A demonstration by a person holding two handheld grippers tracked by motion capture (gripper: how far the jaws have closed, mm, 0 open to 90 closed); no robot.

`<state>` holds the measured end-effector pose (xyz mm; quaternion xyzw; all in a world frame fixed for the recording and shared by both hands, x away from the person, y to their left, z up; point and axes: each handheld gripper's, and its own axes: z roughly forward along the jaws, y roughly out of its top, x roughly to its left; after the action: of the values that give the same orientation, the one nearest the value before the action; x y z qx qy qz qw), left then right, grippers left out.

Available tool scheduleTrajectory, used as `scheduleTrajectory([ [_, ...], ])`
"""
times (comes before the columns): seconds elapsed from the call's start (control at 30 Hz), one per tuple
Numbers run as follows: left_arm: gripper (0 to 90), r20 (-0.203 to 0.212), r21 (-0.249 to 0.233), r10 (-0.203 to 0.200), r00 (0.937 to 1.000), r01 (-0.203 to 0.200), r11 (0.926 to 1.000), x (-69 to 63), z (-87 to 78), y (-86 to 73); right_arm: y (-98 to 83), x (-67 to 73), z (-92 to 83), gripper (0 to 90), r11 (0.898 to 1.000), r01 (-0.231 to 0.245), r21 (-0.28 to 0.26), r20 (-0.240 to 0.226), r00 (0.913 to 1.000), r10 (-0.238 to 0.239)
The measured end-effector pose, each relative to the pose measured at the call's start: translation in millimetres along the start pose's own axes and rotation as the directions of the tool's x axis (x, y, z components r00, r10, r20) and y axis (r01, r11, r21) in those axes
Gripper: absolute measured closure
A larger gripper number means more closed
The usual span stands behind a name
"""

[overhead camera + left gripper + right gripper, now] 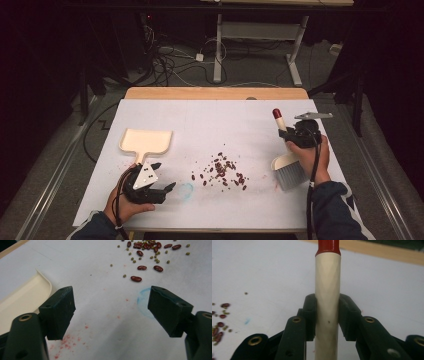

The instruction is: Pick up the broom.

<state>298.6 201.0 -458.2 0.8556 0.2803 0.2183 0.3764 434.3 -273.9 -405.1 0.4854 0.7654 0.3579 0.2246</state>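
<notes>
The beans point(220, 171) lie in a loose pile in the middle of the white desk point(220, 125); red ones and small green ones are mixed. The cream dustpan point(146, 141) is left of the beans, and nothing is in it. The left gripper point(165, 176) sits just beside the dustpan's handle, jaws wide apart, holding nothing. Right of the beans, the right gripper point(327, 315) is clamped on the brush point(289, 170) handle.

The brush point(287, 162) has a cream handle with a red tip and grey bristles, the dustpan point(146, 141) is cream, the beans point(222, 170) are dark red and small green, and the white sheet point(220, 120) has pink stains and a blue ring point(143, 302).
</notes>
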Motion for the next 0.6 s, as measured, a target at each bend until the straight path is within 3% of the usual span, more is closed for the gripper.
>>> scheduleTrajectory([
  [0.13,21.1,0.036,-0.021,-0.020,0.9991,0.021,0.9996,-5.1,1.3,12.1,-6.9,5.1,-26.0,70.8,0.994,0.016,-0.106,-0.020,0.9996,-0.018],
  [0.17,21.3,0.036,-0.021,-0.020,0.9991,0.021,0.9996,-5.1,1.3,12.1,-6.9,5.1,-26.0,70.8,0.994,0.016,-0.106,-0.020,0.9996,-0.018],
  [0.2,21.6,0.051,-0.032,-0.024,0.9984,0.026,0.9991,-7.3,2.0,16.5,-10.6,7.9,-36.5,70.8,0.989,0.020,-0.145,-0.034,0.9991,-0.025],
  [0.27,22.0,0.086,-0.052,-0.024,0.9960,0.029,0.9983,-13.5,5.1,28.6,-11.5,9.6,-40.9,70.8,0.987,0.024,-0.159,-0.036,0.9989,-0.030],
  [0.3,22.7,0.112,-0.068,-0.023,0.9935,0.031,0.9972,-19.9,8.2,39.4,-12.0,12.8,-51.0,70.8,0.981,0.038,-0.192,-0.043,0.9980,-0.047],
  [0.33,23.0,0.112,-0.068,-0.023,0.9935,0.031,0.9972,-19.9,8.2,39.4,-12.0,12.8,-51.0,70.8,0.981,0.038,-0.192,-0.043,0.9980,-0.047],
  [0.47,23.5,0.190,-0.119,0.005,0.9818,0.018,0.9928,-40.1,17.8,68.9,-8.7,24.9,-77.5,70.8,0.960,0.042,-0.276,-0.071,0.9955,-0.064],
  [0.53,23.7,0.232,-0.152,0.024,0.9723,0.012,0.9882,-52.2,22.8,85.7,-7.4,29.1,-82.4,70.8,0.955,0.048,-0.293,-0.066,0.9953,-0.071],
  [0.57,23.7,0.261,-0.174,0.037,0.9647,0.009,0.9847,-60.1,26.2,96.3,-5.3,40.7,-90.4,70.8,0.942,0.064,-0.330,-0.056,0.9946,-0.088],
  [0.6,23.7,0.272,-0.187,0.043,0.9613,0.009,0.9824,-65.0,28.5,102.5,-4.7,44.9,-92.0,70.8,0.938,0.074,-0.339,-0.053,0.9938,-0.098],
])
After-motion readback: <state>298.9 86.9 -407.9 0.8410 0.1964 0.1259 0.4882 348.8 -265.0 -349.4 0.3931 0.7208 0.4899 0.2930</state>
